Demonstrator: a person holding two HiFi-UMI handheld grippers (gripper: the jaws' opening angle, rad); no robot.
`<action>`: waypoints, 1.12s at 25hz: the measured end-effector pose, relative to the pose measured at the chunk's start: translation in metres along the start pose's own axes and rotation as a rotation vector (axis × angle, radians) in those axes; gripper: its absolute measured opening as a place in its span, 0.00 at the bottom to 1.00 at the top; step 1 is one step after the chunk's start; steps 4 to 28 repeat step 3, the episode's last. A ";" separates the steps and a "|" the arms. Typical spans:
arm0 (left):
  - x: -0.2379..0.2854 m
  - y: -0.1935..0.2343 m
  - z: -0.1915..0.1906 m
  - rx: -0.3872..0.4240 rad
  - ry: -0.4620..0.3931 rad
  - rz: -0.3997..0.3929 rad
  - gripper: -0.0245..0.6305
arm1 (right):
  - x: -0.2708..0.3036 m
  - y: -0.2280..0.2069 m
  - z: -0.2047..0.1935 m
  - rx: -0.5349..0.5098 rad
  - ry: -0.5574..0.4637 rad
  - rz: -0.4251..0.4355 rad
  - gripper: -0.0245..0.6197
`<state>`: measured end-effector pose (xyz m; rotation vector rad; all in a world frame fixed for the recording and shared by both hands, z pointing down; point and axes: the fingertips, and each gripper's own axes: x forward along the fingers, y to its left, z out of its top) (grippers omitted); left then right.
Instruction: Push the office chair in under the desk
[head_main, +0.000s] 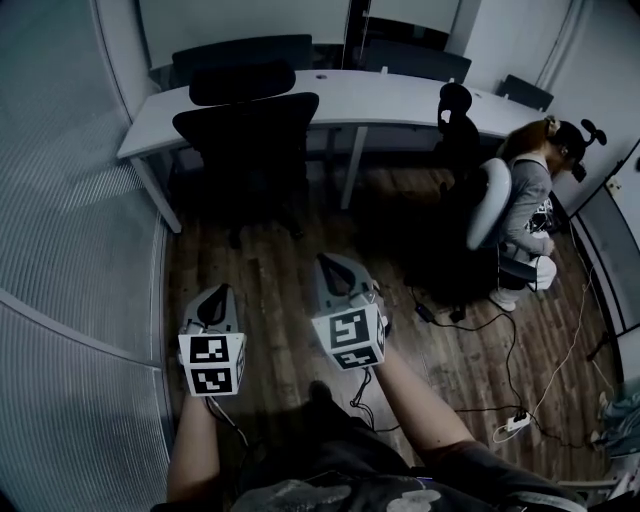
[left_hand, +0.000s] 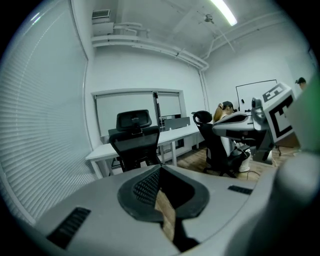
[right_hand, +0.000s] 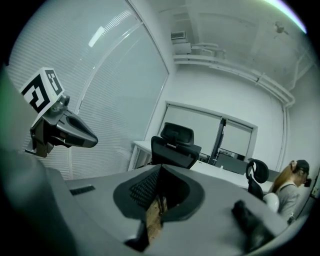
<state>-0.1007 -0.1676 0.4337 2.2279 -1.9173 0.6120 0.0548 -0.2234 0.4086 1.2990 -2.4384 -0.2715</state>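
— Where's the chair (head_main: 245, 130)?
— Upper left of the head view. It's black, with a high back and a headrest, upright, its back turned to the camera.
— And the desk (head_main: 400, 98)?
— Long and white on white legs, running across the top of the frame. The chair stands at its near edge, toward the left end, headrest overlapping the tabletop. How far the seat sits under, I can't tell.

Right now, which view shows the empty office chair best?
The head view: the office chair shows whole from above, at the desk. Both gripper views catch only its backrest and headrest; the rest is hidden below.
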 end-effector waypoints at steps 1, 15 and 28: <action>-0.012 0.001 -0.004 -0.003 -0.005 -0.001 0.06 | -0.009 0.008 0.002 0.002 -0.003 -0.005 0.07; -0.035 0.005 -0.011 -0.010 -0.017 -0.002 0.06 | -0.027 0.024 0.006 0.008 -0.006 -0.014 0.07; -0.035 0.005 -0.011 -0.010 -0.017 -0.002 0.06 | -0.027 0.024 0.006 0.008 -0.006 -0.014 0.07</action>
